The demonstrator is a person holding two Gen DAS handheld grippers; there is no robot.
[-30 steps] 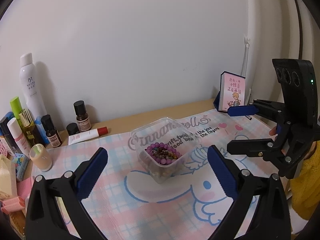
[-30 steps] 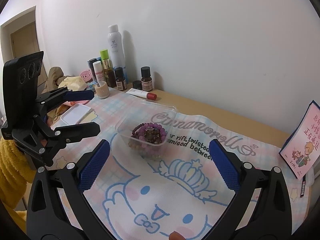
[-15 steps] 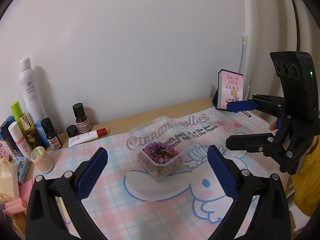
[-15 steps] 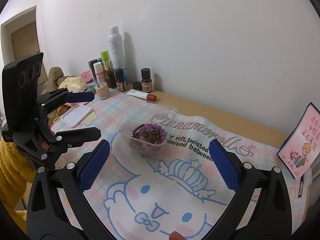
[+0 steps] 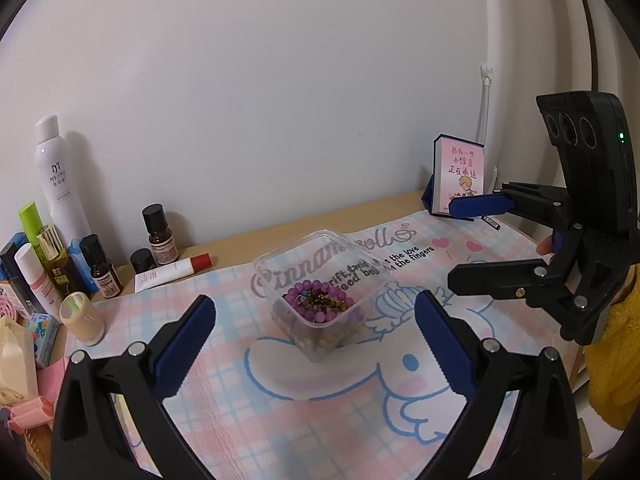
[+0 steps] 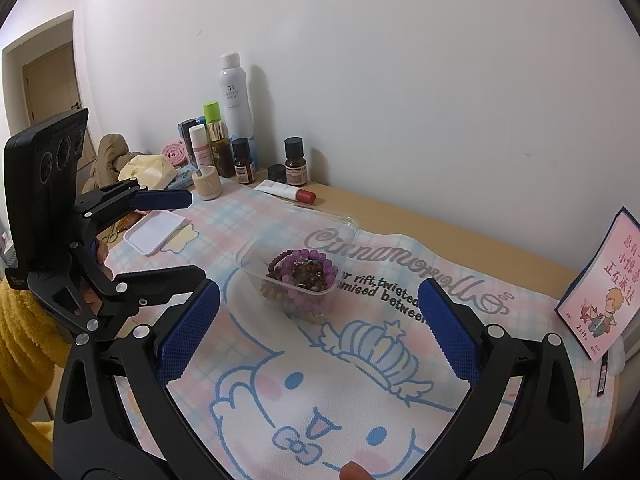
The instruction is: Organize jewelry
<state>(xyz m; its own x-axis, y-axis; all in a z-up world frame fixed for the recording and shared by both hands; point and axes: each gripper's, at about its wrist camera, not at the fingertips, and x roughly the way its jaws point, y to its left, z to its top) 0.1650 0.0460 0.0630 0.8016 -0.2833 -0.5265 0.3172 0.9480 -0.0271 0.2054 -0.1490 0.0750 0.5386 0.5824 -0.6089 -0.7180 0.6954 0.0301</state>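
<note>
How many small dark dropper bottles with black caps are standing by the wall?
3. Tallest is nearest the cream tube; another stands left beside the gold-capped bottle; a short one sits between them. More may hide behind the clutter.

Black frames, blue-padded fingers (image 5: pixel 444 354), silver screws — seemingly fuzzy yellow sleeves (image 6: pixel 20 344)

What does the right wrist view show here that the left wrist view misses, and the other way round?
Only the right wrist view shows the white tray, the doorway and the left tongs, open and empty. Only the left wrist view shows the right tongs, also open and empty, and the white cable on the wall. Both show the clear box of bead bracelets, the spray bottle and the pink card.
</note>
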